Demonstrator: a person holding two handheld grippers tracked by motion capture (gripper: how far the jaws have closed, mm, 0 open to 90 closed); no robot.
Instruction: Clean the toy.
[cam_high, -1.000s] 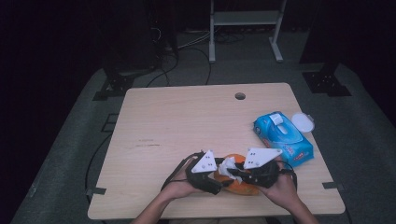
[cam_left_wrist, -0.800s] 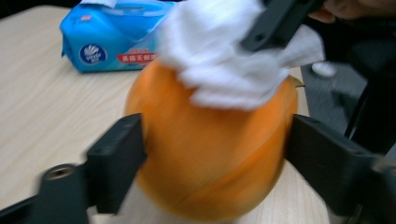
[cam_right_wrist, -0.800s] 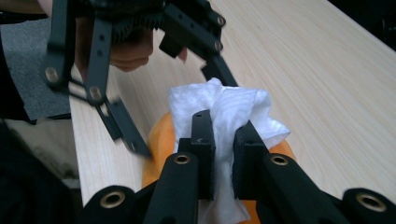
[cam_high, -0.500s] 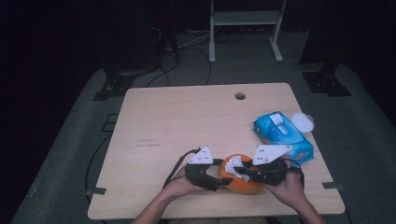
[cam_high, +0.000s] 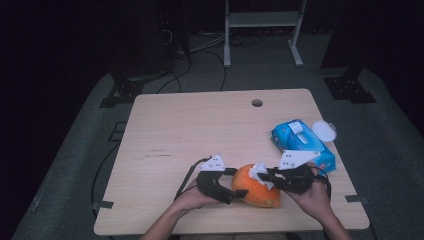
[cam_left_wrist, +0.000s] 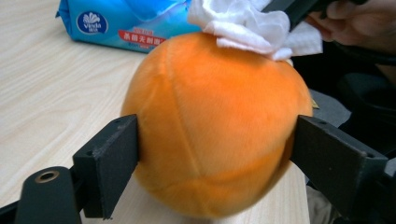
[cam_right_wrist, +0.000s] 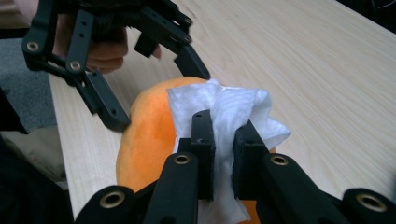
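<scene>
Orange plush ball (cam_high: 257, 186) sits on the counter (cam_high: 200, 130) near its front edge, and the left tool (cam_left_wrist: 212, 154) is clamped on it, 1 black jaw pressed into each flank in the left gripper view. The right tool (cam_right_wrist: 223, 140) is pinched shut on a white tissue (cam_right_wrist: 229, 116), which lies bunched against the top of the ball, just ahead of its jaws.

Compared with 1 s ago, both tools have dropped lower and drawn in over the ball: the grey plates then stood up close together above it, and now the left tool lies flat against the ball's left side while the right one reaches in from the right with the tissue down on the plush. I judge that wiping has begun, with the left tool steadying the ball. Blue tissue pack (cam_high: 296, 141) lies beyond the right tool, untouched.
</scene>
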